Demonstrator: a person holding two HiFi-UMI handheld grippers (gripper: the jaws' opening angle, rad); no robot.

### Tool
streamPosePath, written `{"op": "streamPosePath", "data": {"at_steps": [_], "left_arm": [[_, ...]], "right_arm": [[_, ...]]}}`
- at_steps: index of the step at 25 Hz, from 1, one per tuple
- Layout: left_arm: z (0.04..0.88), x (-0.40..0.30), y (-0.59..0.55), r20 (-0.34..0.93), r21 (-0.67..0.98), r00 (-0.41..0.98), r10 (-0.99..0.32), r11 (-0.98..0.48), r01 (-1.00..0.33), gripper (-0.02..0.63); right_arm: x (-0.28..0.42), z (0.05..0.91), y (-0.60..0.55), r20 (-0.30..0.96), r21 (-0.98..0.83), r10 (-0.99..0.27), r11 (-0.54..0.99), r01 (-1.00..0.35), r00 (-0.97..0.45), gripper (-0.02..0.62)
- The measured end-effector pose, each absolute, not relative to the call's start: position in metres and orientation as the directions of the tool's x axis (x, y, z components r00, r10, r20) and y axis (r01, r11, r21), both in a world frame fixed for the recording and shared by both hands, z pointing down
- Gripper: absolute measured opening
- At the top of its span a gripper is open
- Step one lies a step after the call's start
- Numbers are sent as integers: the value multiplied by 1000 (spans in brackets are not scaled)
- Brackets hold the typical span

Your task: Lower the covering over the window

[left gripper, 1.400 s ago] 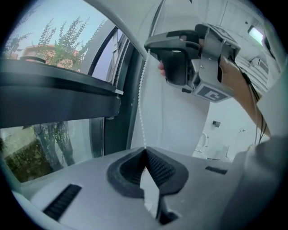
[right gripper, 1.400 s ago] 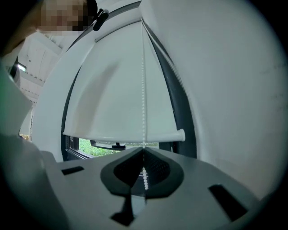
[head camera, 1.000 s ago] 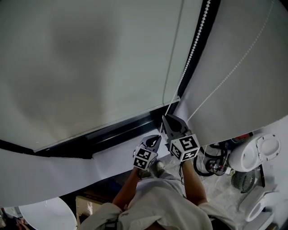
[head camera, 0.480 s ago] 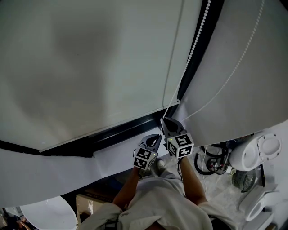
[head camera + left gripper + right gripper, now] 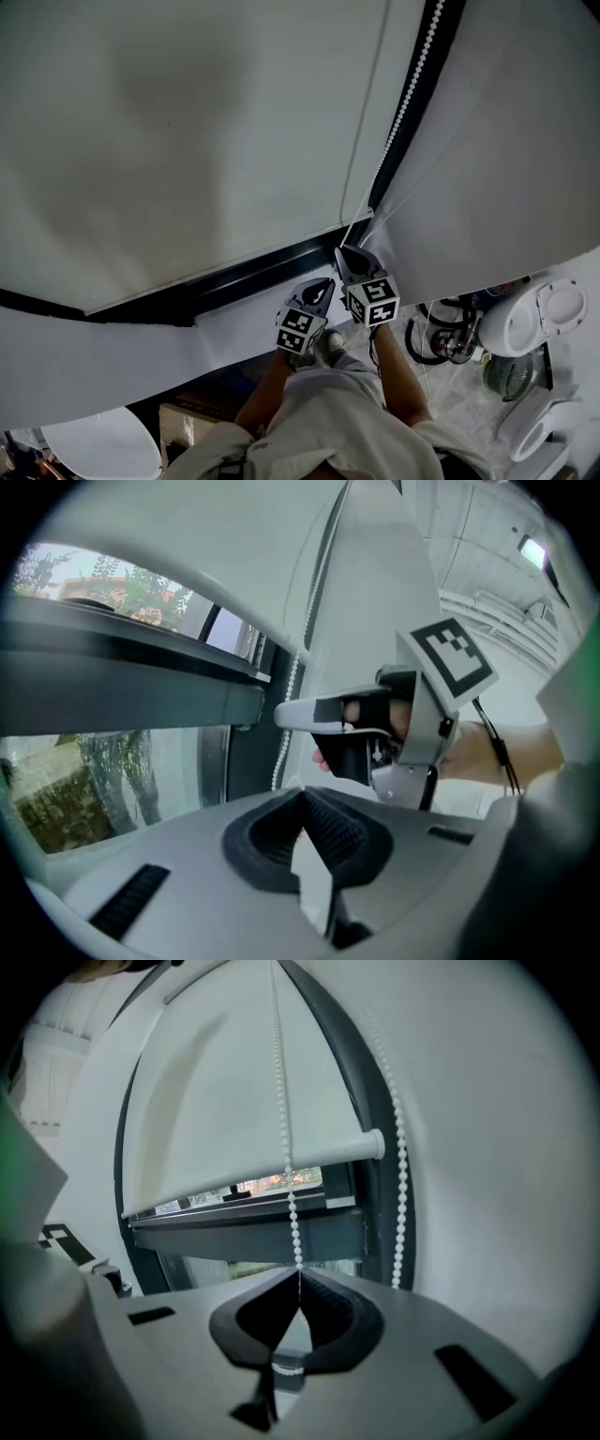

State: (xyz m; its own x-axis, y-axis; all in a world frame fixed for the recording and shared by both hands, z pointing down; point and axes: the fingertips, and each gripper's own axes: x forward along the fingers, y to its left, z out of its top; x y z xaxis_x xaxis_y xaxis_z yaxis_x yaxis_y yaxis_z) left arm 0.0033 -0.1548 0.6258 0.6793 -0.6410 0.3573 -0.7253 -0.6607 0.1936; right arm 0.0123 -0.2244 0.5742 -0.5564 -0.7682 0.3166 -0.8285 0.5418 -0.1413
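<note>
The roller blind (image 5: pixel 234 1082) hangs on the far side, covering the upper part of the window. Its bottom bar (image 5: pixel 253 1183) sits just above a dark cross rail (image 5: pixel 244 1232) of the window frame, and a thin strip of outdoors shows between them. Below the rail the glass (image 5: pixel 94 780) is uncovered, with greenery behind it.

The bead chain (image 5: pixel 281 1101) comes down in 2 strands. 1 runs in front of the blind straight into the right tool (image 5: pixel 299 1283), which is clenched on it. The other hangs further right, along the dark upright of the frame.

The left tool (image 5: pixel 302 794) is near and just left of the right tool, its jaws pressed together. Chain beads hang just past its tips, but whether it pinches them cannot be told.

In the head view both tools (image 5: pixel 342 251) (image 5: pixel 328 283) are side by side at the blind's lower right corner, with a white wall (image 5: pixel 506 169) to the right.
</note>
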Motion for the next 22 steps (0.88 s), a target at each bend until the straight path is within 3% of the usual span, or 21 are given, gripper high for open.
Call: {"op": "streamPosePath", "data": {"at_steps": [10, 18, 22], "left_arm": [[610, -2, -152, 312, 165, 659, -684, -644, -747, 14], [593, -7, -157, 286, 138, 637, -715, -627, -766, 20], [578, -13, -155, 262, 125, 633, -728, -625, -771, 69]], "right_arm": [[12, 566, -215, 303, 4, -796, 551, -834, -524, 12], [16, 552, -203, 299, 40, -790, 570, -821, -535, 117], [19, 535, -192, 272, 50, -801, 565, -823, -533, 112]]}}
